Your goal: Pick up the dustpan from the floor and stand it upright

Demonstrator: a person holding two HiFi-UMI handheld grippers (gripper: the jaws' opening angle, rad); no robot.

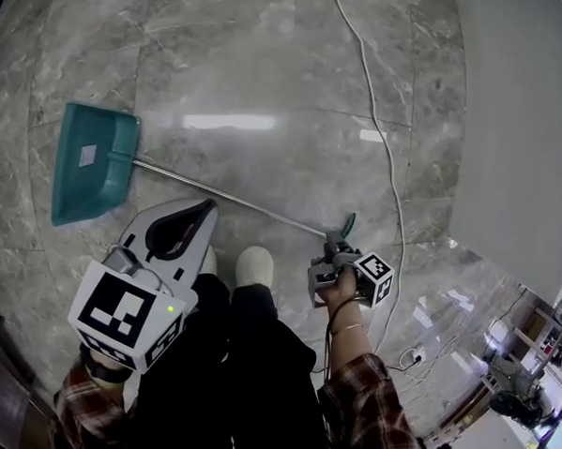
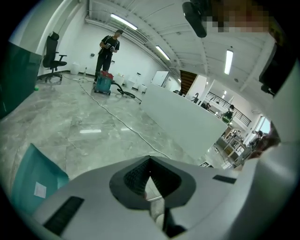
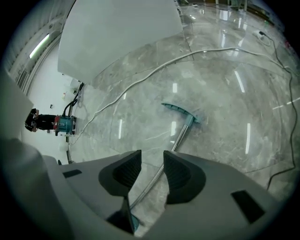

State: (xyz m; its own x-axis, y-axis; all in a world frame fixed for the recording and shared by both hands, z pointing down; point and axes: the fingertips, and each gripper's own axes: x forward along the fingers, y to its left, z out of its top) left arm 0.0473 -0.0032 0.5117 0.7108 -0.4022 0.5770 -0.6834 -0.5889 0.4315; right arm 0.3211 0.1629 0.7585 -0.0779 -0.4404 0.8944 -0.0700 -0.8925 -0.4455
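The teal dustpan (image 1: 92,162) lies flat on the marble floor at the left. Its thin metal handle (image 1: 235,200) runs right to a teal grip (image 1: 348,222). My right gripper (image 1: 335,240) hangs just above that grip end, pointing steeply down. In the right gripper view its jaws (image 3: 152,161) stand wide open; the handle (image 3: 180,136) passes below the gap, untouched, and the teal grip (image 3: 180,110) lies beyond. My left gripper (image 1: 210,206) hovers near the middle of the handle, its tips (image 2: 150,161) together and empty. The dustpan's pan (image 2: 35,185) shows at the lower left.
A white cable (image 1: 384,149) snakes across the floor past the handle's end to a power strip (image 1: 413,355). A white wall (image 1: 521,119) stands on the right. My shoes (image 1: 253,264) are just below the handle. Far off, a person (image 2: 108,47) stands by a machine.
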